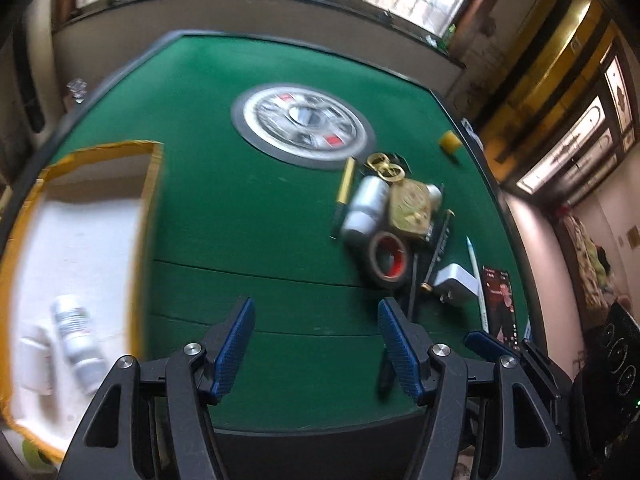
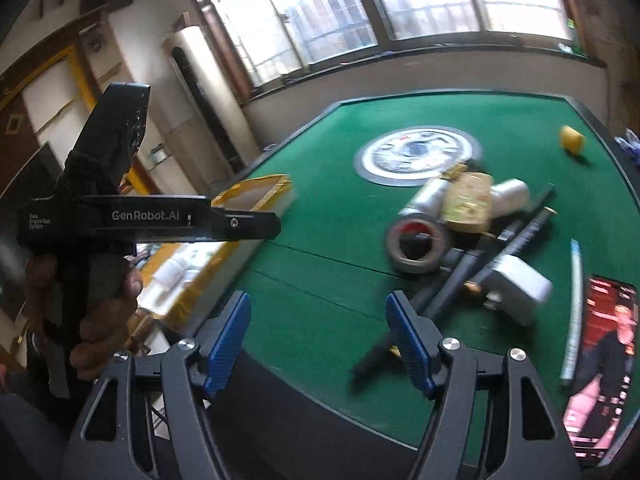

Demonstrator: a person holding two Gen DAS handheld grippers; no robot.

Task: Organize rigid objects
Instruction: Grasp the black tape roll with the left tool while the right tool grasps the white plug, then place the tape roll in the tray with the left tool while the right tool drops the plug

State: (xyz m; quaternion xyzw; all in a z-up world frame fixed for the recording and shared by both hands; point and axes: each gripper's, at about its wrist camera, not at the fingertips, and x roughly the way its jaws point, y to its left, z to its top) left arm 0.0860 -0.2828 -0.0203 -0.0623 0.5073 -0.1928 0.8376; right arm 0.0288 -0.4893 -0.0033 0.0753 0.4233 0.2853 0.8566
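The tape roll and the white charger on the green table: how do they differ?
The tape roll is a dark ring with a red inner core; the white charger is a solid block with metal prongs. The roll lies nearer the silver can; the charger nearer the phone. Both rest on the table, ungripped.

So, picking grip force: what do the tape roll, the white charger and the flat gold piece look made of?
Tape roll: dark matte tape on what looks like a cardboard core. White charger: smooth, probably plastic, with metal prongs. Flat gold piece: shiny yellow, likely brass, though blur leaves it open.
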